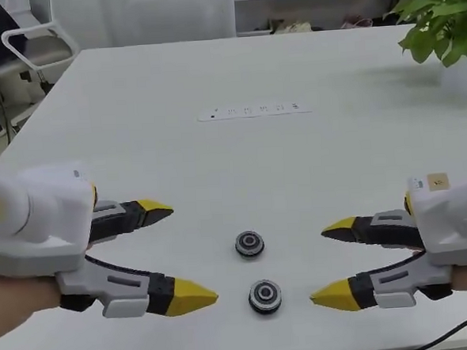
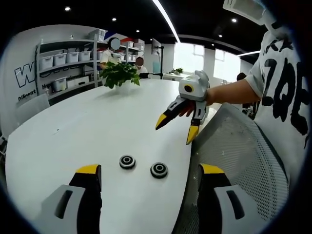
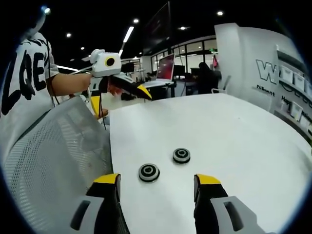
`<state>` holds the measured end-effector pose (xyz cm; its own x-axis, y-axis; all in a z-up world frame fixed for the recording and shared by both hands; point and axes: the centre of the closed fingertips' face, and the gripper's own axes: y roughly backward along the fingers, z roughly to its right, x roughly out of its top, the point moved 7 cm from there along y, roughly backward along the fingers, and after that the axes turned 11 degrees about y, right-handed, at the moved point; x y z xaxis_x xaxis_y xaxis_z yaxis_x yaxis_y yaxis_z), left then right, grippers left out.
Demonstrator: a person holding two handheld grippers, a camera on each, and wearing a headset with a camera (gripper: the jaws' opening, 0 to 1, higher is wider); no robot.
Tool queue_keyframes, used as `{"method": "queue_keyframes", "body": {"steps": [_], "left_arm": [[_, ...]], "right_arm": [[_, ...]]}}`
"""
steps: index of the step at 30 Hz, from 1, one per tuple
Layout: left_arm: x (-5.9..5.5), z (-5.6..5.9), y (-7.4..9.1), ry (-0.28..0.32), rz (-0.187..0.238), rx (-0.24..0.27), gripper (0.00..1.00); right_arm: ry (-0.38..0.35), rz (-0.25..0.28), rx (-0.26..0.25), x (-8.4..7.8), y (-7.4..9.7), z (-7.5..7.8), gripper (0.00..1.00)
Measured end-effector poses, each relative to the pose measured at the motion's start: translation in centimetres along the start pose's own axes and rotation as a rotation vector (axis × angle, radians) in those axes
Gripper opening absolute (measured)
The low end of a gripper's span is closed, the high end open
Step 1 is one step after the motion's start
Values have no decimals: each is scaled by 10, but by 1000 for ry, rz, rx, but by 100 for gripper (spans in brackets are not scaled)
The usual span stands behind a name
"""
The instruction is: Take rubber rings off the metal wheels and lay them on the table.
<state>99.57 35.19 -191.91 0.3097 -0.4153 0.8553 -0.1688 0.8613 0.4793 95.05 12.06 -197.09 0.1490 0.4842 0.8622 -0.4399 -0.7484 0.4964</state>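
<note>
Wheels point(image 1: 250, 244) sit between left gripper point(image 1: 193, 254) and right gripper point(image 1: 318, 264), fingers point(image 1: 185, 294) spread

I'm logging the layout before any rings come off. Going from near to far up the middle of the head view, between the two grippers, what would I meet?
nearer wheel → farther wheel → socket strip → chair back

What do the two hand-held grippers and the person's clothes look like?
The left hand-held gripper and right hand-held gripper have white bodies, grey-and-black jaws and pointed yellow tips. The person wears a white T-shirt with black letters.
</note>
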Motion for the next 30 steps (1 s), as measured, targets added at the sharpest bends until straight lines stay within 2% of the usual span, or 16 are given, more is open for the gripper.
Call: {"method": "queue_keyframes", "body": {"steps": [17,30], "left_arm": [[-11,-2,-25,-11,-64,-50,69],[-21,-3,-46,-18,-120,-86,64]], "right_arm": [[22,-42,66,-14,-20,4,50],[50,-70,121,-16,-35,1,45]]}}
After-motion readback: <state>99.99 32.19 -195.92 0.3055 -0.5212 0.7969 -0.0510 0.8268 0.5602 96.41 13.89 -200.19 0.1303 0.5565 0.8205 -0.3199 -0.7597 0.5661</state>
